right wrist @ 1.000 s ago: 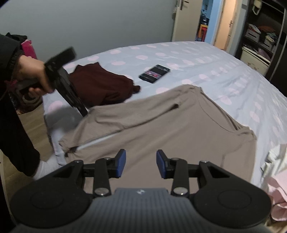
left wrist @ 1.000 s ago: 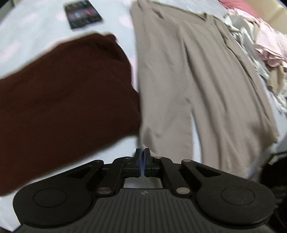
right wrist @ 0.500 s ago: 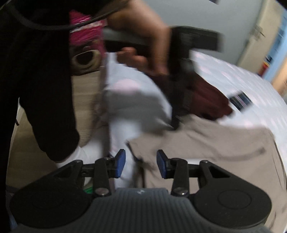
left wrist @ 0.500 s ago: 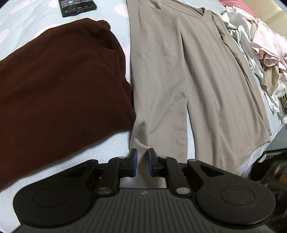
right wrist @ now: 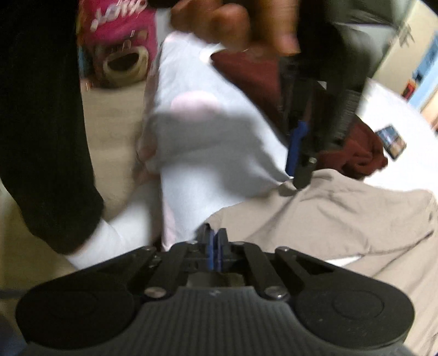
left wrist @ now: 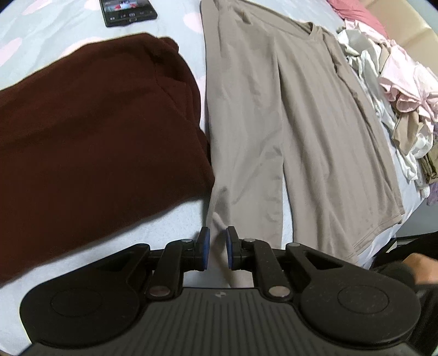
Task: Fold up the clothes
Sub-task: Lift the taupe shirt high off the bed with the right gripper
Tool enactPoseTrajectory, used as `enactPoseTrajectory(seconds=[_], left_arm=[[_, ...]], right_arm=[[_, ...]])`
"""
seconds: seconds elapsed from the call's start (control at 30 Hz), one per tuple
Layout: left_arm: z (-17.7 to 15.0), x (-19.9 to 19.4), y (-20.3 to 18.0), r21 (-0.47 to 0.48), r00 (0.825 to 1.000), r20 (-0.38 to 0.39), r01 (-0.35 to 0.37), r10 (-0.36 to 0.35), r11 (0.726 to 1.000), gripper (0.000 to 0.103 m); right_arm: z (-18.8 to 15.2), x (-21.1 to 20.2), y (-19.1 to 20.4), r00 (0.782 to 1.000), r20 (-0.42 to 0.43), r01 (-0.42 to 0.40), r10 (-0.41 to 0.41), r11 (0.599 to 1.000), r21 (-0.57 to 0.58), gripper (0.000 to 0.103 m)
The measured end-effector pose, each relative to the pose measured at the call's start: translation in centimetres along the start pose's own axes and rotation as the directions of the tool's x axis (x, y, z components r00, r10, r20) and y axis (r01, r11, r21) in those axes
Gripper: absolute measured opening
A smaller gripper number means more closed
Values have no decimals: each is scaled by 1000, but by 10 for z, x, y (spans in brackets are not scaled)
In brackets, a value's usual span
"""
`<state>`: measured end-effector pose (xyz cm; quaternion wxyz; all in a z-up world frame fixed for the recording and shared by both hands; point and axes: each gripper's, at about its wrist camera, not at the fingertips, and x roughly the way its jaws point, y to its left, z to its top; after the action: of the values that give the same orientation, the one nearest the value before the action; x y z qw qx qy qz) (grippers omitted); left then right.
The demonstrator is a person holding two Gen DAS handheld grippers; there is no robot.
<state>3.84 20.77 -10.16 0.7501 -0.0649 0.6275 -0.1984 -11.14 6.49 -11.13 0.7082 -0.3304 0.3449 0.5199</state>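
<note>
A taupe long-sleeved shirt [left wrist: 287, 109] lies flat on the bed, its hem towards me. My left gripper [left wrist: 217, 246] stands at the hem's left corner, jaws a narrow gap apart. Shirt fabric runs between the pads without being visibly pressed. The right wrist view shows a hand [right wrist: 232, 22] holding that left gripper [right wrist: 298, 175], with its tip down on the shirt [right wrist: 342, 213]. At the hem's other corner, by the bed's edge, my right gripper [right wrist: 215, 241] has its pads together on the fabric.
A dark maroon garment [left wrist: 95, 123] lies folded left of the shirt, with a phone [left wrist: 127, 12] beyond it. A heap of pale and pink clothes [left wrist: 397, 90] lines the right side. The dotted sheet [right wrist: 205, 137] drops to the floor, by a pink plush item [right wrist: 120, 35] and a dark-clothed leg [right wrist: 41, 109].
The right gripper swung down from over the bed to the shirt's hem corner and shut. The left gripper's jaws parted a little and came onto the other hem corner.
</note>
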Motion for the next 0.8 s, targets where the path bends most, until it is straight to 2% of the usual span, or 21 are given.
enactPoseTrajectory(seconds=[0.07,0.27,0.5,0.63,0.8], left_arm=[[3,-5,-1,-1,1000,19,6,-6,1000,10],[12,-16,-6,-8,997,80,13,-13,1000,10],[25,-23,-19,9,990,142,9,-10,1000,10],[33,-22,-29,36,989,149,15,-20,999,10],[33,-9,-61,137,982,187,-7,-19,991,10]], right_arm=[[4,-22,-22,1000,25,-15,13,994,105,3],[10,-100,-81,993,119,-45,9,951,306,3],[8,-181,-122,978,201,-32,-60,905,425,3],[4,-222,-147,961,253,-41,-109,851,524,3],[15,-259,-176,945,289,-57,-154,791,609,3]])
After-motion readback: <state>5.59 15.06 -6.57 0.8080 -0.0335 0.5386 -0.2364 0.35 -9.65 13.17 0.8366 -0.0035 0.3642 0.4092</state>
